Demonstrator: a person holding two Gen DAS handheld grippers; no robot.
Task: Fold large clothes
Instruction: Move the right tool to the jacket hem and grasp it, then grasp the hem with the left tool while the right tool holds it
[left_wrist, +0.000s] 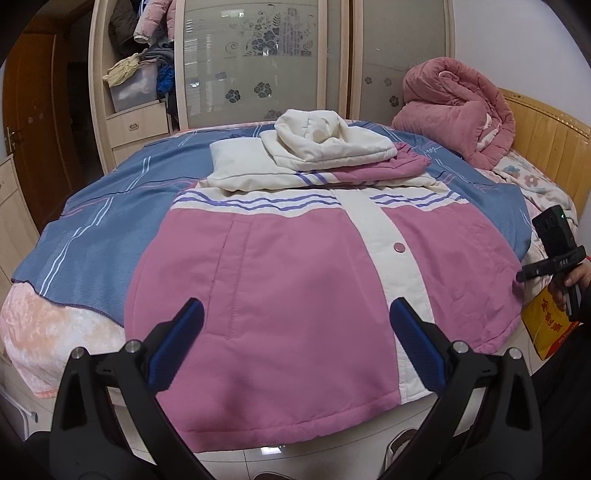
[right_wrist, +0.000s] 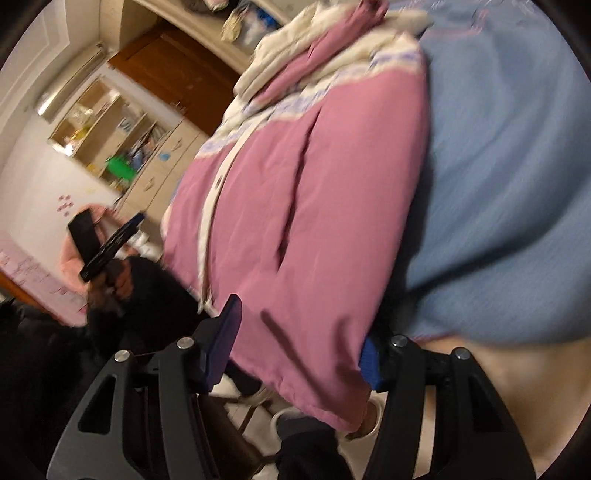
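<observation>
The pink jacket (left_wrist: 295, 295) lies on the bed (left_wrist: 55, 332) — sleeves folded in. Our left gripper (left_wrist: 295, 325) hovers released over its hem; our right gripper (right_wrist: 301, 345) straddles the corner — whether it is clenched we cannot tell.

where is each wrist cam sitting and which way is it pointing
Left wrist: sits behind the open left gripper, over the bed's foot, facing the headboard across the pink and cream jacket; the right gripper in a hand shows at far right.
Right wrist: rolled sideways behind the right gripper at the jacket's hem corner, facing a cabinet; the left gripper shows at left.
Shared: jacket, blue blanket.
</observation>
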